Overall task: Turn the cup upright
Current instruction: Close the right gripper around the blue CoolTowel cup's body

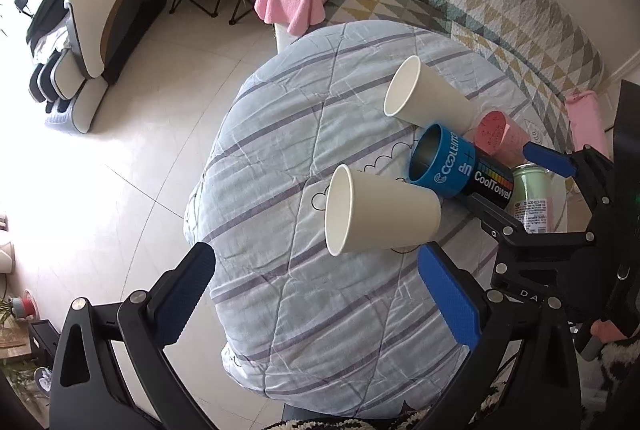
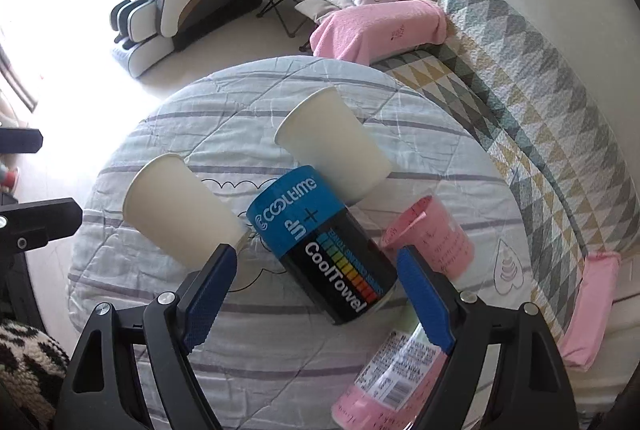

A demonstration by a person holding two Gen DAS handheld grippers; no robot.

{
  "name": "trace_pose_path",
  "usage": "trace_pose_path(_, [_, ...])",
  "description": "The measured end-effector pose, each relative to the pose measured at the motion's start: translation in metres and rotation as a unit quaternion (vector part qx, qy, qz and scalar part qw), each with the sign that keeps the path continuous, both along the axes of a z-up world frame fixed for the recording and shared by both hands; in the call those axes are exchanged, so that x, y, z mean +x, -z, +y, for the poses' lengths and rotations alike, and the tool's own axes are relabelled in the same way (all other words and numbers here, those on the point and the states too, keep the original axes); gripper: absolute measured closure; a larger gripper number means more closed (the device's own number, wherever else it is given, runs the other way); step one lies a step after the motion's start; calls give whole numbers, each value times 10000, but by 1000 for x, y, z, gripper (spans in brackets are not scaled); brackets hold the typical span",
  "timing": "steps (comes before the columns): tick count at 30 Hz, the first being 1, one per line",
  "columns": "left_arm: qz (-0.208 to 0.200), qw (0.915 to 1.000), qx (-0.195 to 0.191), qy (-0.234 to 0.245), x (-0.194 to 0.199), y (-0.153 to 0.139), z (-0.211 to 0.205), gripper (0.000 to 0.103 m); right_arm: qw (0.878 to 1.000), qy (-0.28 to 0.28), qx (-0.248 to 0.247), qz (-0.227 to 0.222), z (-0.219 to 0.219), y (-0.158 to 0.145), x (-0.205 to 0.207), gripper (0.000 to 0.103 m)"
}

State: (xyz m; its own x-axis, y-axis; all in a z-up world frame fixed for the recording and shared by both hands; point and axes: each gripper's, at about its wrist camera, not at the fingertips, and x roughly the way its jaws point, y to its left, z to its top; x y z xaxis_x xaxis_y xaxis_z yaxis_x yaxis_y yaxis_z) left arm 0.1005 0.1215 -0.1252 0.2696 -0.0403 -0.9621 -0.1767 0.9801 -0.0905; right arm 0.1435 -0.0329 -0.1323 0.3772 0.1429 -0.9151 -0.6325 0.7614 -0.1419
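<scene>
Fingers (image 2: 424, 298) of your right gripper (image 2: 316, 294) stand wide apart, straddling the CoolTowel canister (image 2: 324, 246) without touching it; your left gripper (image 1: 316, 294) is also spread, holding nothing, below the near paper cup (image 1: 376, 210).

That near paper cup lies on its side on the striped quilt (image 1: 300, 310) over the tabletop, mouth toward the floor side on your left, base against the canister. Its long axis runs roughly level, left to right in the left wrist view. A far paper cup (image 1: 428, 94) lies the same way beyond the canister. I cannot tell which cup you mean; the near one looks handiest.

To grip it well, I would bring the left fingers across the mid-wall, squeeze lightly since thin paper probably buckles, then rotate the mouth upward and set the base flat.

Just beside the canister lie a pink measuring cup (image 2: 432, 238) and a pink labelled bottle (image 2: 384, 382).
</scene>
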Motion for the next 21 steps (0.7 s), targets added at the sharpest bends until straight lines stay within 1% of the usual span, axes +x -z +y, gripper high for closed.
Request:
trace_pose_path(4, [185, 9997, -106, -81, 8, 12, 9, 1, 9981, -520, -252, 192, 12, 17, 10, 20])
trace_pose_path(7, [319, 9991, -211, -155, 11, 20, 15, 1, 9946, -864, -453, 352, 20, 34, 15, 20])
trace_pose_path(10, [381, 9989, -207, -179, 12, 26, 15, 1, 9927, -1084, -493, 174, 19, 40, 23, 20])
trace_pose_path(11, [407, 9988, -202, -188, 11, 27, 15, 1, 9921, -1095, -572, 202, 19, 44, 26, 20])
trace_pose_path(13, [417, 9986, -232, -207, 9, 27, 16, 1, 9887, -1211, -755, 457, 23, 56, 29, 27])
trace_pose_path(16, [382, 9988, -207, -214, 6, 25, 18, 1, 9828, -1466, -1104, 184, 27, 64, 19, 29])
trace_pose_path(18, [373, 9987, -231, -251, 4, 25, 21, 1, 9855, -1352, -999, 240, 26, 61, 21, 29])
trace_pose_path(21, [354, 9987, -243, -270, 3, 23, 22, 1, 9920, -920, -724, 463, 20, 56, 28, 30])
